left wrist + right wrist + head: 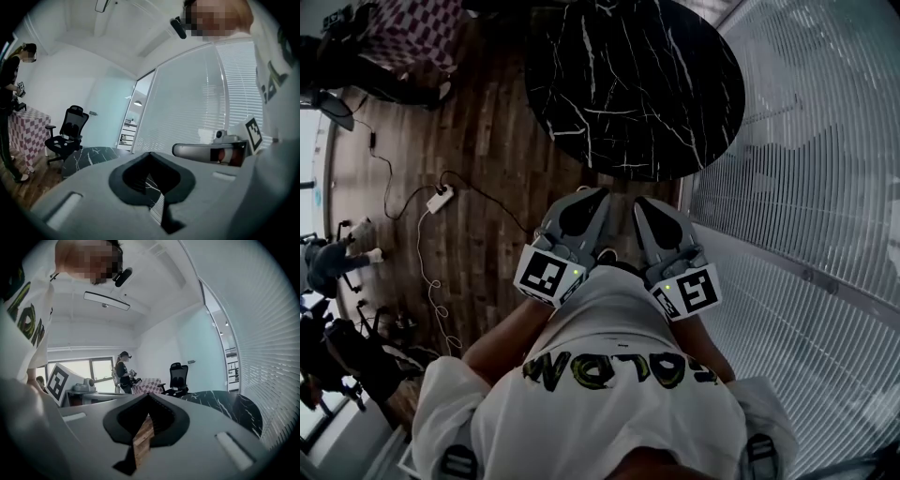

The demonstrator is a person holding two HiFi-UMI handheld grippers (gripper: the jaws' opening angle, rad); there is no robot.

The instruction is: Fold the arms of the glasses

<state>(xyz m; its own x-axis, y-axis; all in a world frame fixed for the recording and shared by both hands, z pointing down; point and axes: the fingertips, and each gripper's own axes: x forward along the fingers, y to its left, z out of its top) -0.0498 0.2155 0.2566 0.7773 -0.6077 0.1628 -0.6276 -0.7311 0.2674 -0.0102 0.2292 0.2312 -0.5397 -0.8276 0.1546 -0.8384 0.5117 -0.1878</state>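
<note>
**Glasses not located; both tongs shut and empty**

We find no glasses in any view: none on the desk (628, 84) and none in either tongs, so we cannot say where they lie. The round black marble desk top looks bare as far as the head view covers it. Its far edge runs out of the frame.

The left tongs (586, 199) and the right tongs (649, 206) sit side by side close to the person's body, pointing roughly level toward the desk. Each gripper view shows the jaws pressed fully together with nothing between them. We judge this a carrying posture, suited to approaching a work place rather than handling anything. Folding has not begun, and the tongs must open before they can take hold of an arm.

The desk stands just beside a glass wall with blinds (806, 187). A power strip (440, 199) with its cable lies on the wooden floor (487, 141). Well apart are an office chair (70, 129) and a checkered table (412, 33) with another person (11, 93) beside it.
</note>
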